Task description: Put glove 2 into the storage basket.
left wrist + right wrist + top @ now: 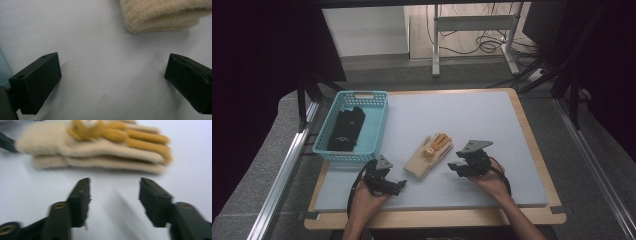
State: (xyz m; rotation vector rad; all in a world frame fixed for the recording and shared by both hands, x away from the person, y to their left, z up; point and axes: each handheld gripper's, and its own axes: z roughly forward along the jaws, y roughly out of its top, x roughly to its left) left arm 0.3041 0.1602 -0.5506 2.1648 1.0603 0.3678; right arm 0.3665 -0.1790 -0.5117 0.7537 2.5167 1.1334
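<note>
I hold both grippers low over the grey mat [472, 120], one on each side of the cream gloves [428, 156], which lie stacked near the middle of the mat, yellow fingers pointing away from me. My right gripper [114, 192] faces the long side of the pair, jaws part open with only bare mat between them, near the gloves but apart from them. My left gripper [110, 75] sits by the cuff end, jaws wide and empty; the cuff [162, 15] shows just beyond them. The blue basket [377, 127] stands at the mat's far left corner with black gloves [346, 129] already in it.

As I judge it, the step in hand is taking up the cream pair for the basket. To do it well I should come in level and low, so the lower jaw slides under both layers, and bite at the cuff or mid-palm, not the loose fingers. Catching the top glove alone would split the pair. Closing only once both thicknesses are well inside the jaws should keep them together.
</note>
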